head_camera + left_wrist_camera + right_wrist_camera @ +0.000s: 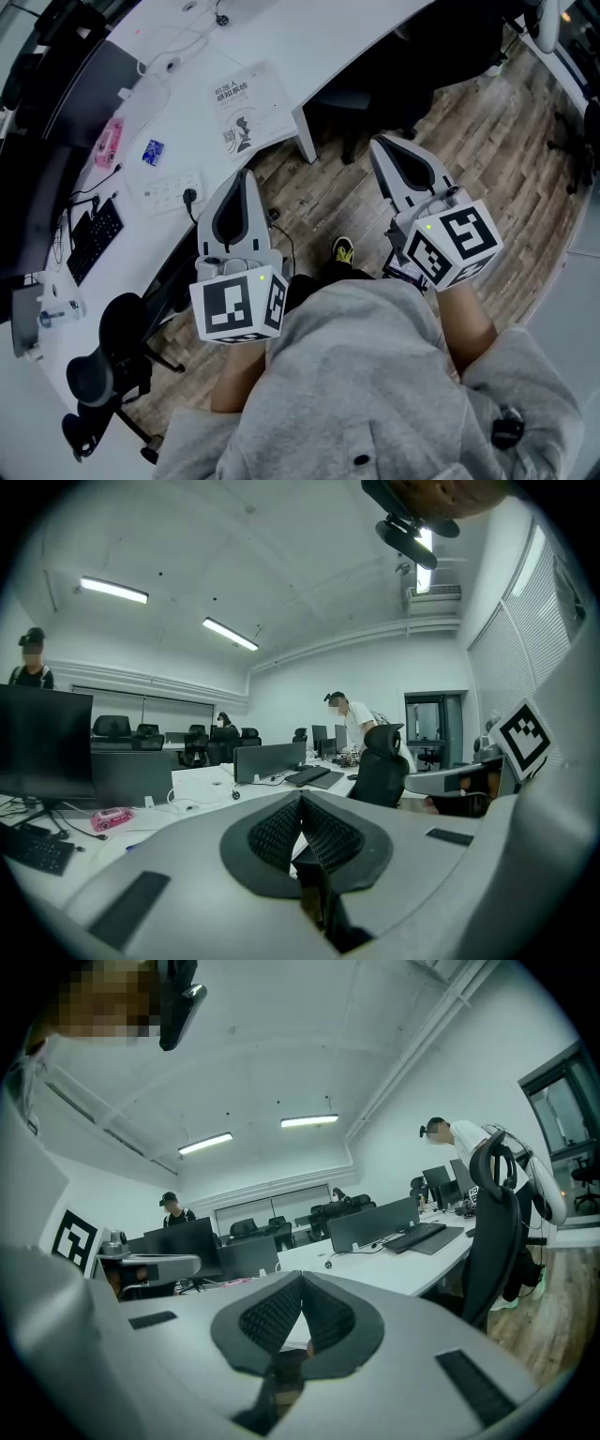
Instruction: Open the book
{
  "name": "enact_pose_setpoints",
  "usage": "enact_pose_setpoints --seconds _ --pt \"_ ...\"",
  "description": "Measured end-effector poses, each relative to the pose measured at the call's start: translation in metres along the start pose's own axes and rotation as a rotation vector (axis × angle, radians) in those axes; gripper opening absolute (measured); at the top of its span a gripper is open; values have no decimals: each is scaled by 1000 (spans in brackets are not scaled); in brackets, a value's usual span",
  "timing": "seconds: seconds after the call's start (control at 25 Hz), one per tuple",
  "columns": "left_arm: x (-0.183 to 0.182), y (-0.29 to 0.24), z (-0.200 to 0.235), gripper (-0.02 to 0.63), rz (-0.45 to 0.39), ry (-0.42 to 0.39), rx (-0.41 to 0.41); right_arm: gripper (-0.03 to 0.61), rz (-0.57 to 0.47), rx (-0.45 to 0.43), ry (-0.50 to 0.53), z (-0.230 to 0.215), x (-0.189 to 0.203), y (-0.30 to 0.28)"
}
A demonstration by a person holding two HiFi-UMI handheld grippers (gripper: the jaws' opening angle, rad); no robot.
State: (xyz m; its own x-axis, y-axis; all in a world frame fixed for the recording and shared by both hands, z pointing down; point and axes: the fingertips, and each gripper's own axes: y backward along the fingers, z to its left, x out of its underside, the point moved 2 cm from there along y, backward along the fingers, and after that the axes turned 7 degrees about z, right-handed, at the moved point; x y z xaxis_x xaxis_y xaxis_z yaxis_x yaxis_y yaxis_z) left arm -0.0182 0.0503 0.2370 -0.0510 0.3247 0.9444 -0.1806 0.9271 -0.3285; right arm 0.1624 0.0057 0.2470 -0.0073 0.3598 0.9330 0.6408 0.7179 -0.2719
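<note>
On the white counter (309, 37) the book (251, 105) lies closed, cover up, close to the counter's front edge. I hold both tools short of the book, over the wooden floor. The left hand-held gripper (246, 176) points at the book from just this side of it. The right hand-held gripper (380, 142) sits off to the book's right, past the counter's corner. Both have their jaws pressed together with nothing between them. I judge the opening hasn't begun. The risk I see is that shut jaws can't pinch the cover, so a nudge would only slide the book across the smooth top, perhaps off the edge beside it. With nothing pinning the book, lifting the cover may drag the whole thing up.
</note>
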Motion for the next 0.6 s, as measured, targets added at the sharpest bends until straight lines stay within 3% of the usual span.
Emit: enact_pose_setpoints --seconds 0.6 --pt "-14 6 -12 9 -25 -35 -41 28 -43 -57 -35 -8 -20 -5"
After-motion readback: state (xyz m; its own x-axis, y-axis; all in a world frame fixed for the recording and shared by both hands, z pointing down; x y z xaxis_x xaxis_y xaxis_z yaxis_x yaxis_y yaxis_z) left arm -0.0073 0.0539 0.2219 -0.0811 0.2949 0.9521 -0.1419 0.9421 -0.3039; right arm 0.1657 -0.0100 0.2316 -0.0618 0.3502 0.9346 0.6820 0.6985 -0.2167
